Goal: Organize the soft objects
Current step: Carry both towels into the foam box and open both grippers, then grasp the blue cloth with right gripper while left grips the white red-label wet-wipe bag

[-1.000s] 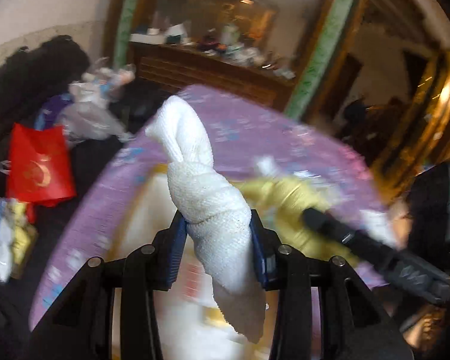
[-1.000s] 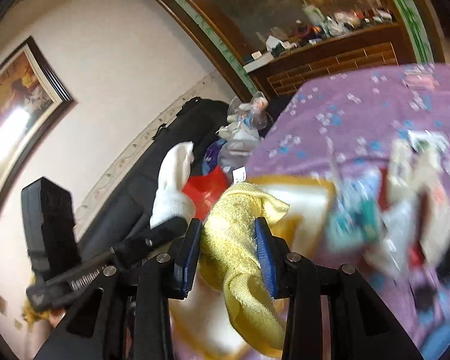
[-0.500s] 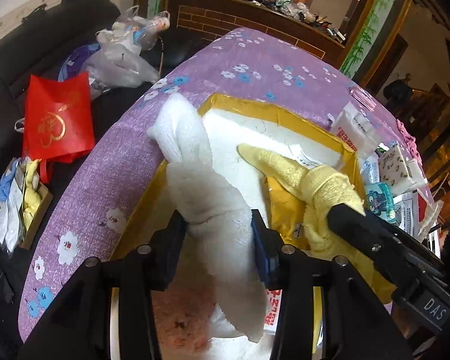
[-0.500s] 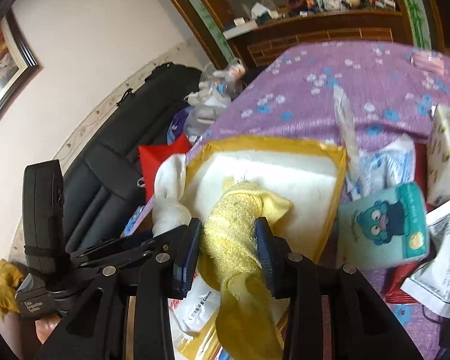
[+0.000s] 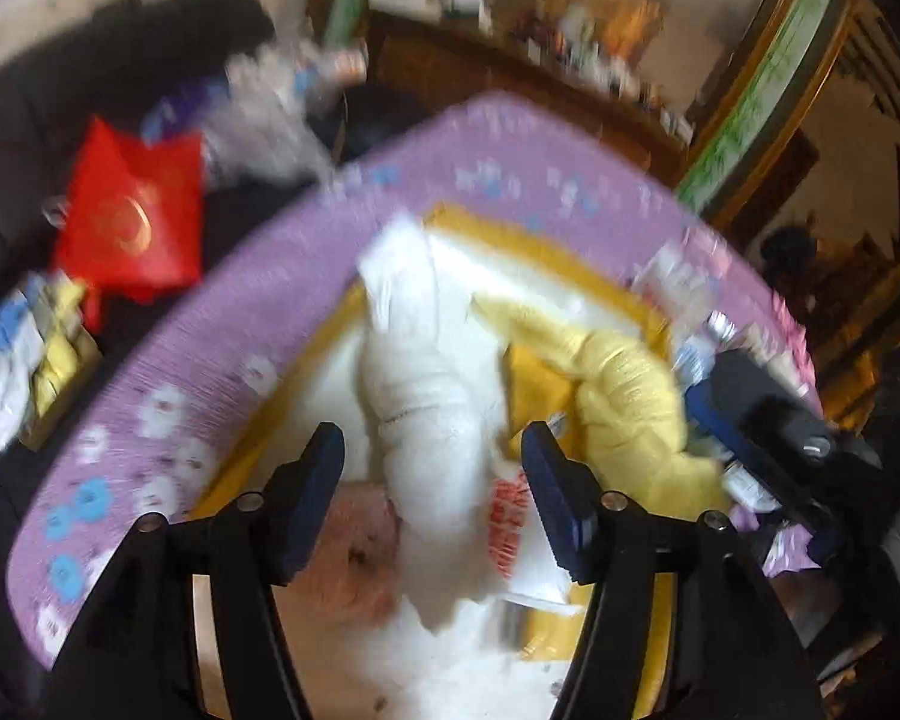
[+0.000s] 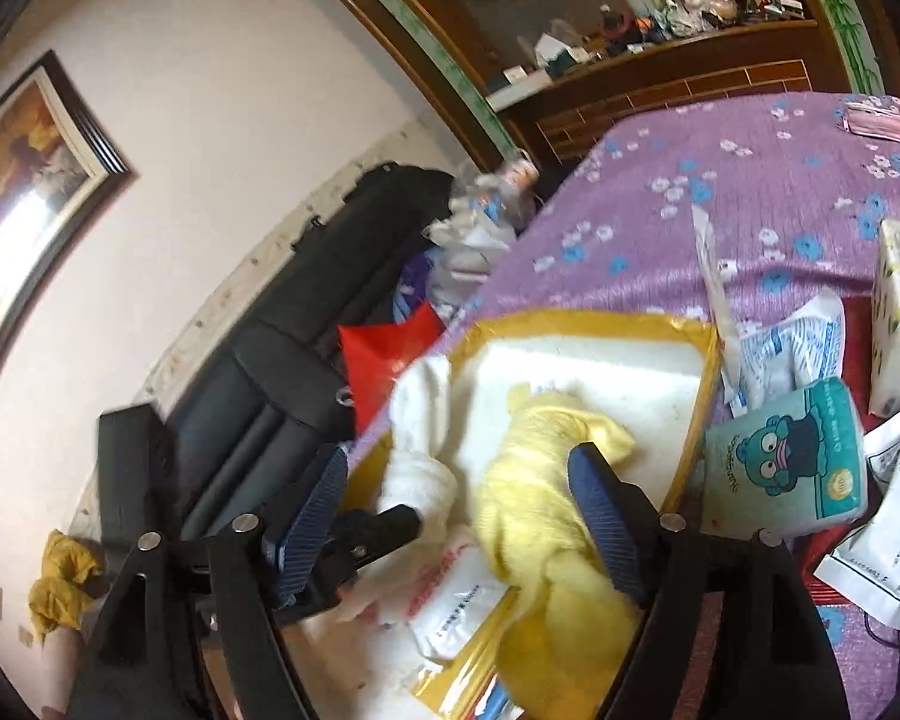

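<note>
A rolled white towel [image 5: 432,396] lies between the spread fingers of my left gripper [image 5: 432,498], which is open and not touching it. It rests on a white pad with a yellow border [image 5: 546,252]. A rolled yellow towel [image 6: 540,492] lies beside it on the same pad [image 6: 600,366], between the open fingers of my right gripper [image 6: 459,516]. The white towel also shows in the right wrist view [image 6: 420,450], and the yellow towel in the left wrist view [image 5: 624,396]. The left wrist view is blurred.
The pad lies on a purple flowered cloth [image 6: 750,192]. Tissue packs [image 6: 786,456] and paper packets [image 6: 894,534] crowd the right side. A red bag [image 5: 132,216] and a black sofa [image 6: 306,312] are to the left. A wooden sideboard [image 6: 690,72] stands behind.
Both grippers have opened and let go of their towels, which now lie on the pad. The left camera has pulled back and blurs with motion.
</note>
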`<action>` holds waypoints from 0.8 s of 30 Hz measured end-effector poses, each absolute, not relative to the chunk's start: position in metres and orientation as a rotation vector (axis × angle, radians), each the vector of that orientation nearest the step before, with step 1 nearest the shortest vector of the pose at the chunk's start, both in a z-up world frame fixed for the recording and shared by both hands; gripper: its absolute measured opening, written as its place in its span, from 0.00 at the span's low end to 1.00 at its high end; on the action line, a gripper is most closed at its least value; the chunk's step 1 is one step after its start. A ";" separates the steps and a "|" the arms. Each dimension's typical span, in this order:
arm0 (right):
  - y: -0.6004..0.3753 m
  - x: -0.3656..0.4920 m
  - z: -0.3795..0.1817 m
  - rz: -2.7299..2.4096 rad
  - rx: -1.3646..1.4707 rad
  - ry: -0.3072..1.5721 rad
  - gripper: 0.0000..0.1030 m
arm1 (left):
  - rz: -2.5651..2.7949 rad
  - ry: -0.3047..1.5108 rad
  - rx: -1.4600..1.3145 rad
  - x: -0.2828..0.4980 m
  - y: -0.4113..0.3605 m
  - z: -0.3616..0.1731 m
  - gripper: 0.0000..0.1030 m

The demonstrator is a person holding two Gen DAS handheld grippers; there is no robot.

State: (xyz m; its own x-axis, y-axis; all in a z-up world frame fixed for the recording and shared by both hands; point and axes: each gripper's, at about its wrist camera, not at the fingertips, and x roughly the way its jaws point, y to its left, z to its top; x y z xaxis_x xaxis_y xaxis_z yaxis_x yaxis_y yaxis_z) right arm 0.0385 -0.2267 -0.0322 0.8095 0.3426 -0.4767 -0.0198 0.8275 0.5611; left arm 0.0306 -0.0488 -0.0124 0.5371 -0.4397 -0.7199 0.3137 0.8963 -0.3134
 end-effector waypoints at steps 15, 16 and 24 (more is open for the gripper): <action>-0.265 -0.103 -0.038 0.219 0.612 0.597 0.83 | -0.600 0.816 -0.143 -0.057 -0.077 0.012 0.74; -0.269 -0.120 -0.040 0.197 0.598 0.598 0.83 | -0.624 0.819 -0.135 -0.062 -0.084 0.014 0.74; -0.320 -0.229 -0.070 0.036 0.668 0.593 0.78 | -0.774 0.856 -0.059 -0.099 -0.137 0.016 0.74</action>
State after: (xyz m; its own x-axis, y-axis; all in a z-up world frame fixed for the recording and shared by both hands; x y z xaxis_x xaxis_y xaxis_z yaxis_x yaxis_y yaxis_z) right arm -0.2286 -0.3202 -0.0697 0.8349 0.2166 -0.5060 0.1541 0.7906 0.5927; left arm -0.0995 -0.1365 0.0161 0.4054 -0.6351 -0.6575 0.5903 0.7310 -0.3422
